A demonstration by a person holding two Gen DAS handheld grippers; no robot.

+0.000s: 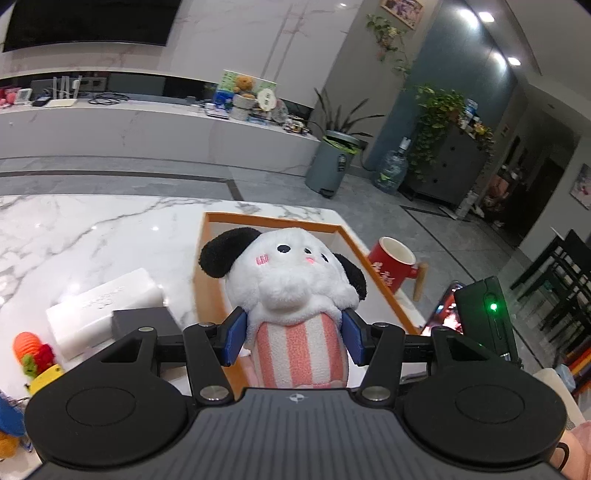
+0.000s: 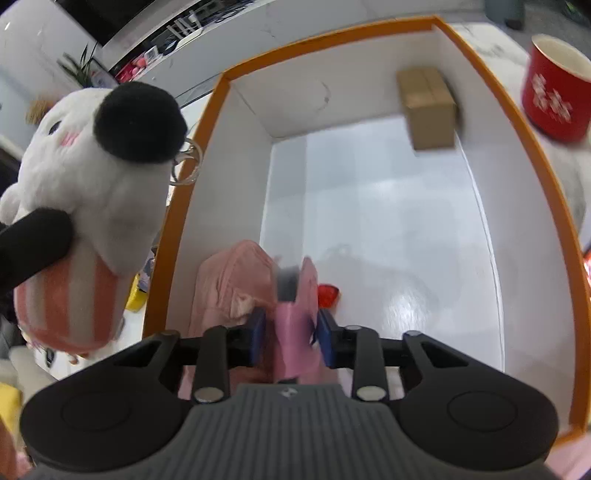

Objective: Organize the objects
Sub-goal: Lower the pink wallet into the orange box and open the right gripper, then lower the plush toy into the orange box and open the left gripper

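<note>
My left gripper (image 1: 294, 338) is shut on a white plush dog (image 1: 291, 273) with black ears and a pink striped body, held above the near edge of an orange-rimmed white box (image 1: 269, 220). The plush also shows at the left of the right wrist view (image 2: 92, 177), with a key ring on it. My right gripper (image 2: 291, 338) is shut on a pink object (image 2: 293, 321), held low inside the box (image 2: 373, 31). A pink cloth item (image 2: 229, 284) lies beside it in the box. A small cardboard box (image 2: 428, 107) sits in the far right corner.
A red mug (image 1: 393, 267) stands right of the box. A white block (image 1: 107, 306), a black box (image 1: 144, 323) and crocheted toys (image 1: 33, 354) lie on the marble table (image 1: 92, 229) at left. A phone and a black device (image 1: 484, 314) are at right.
</note>
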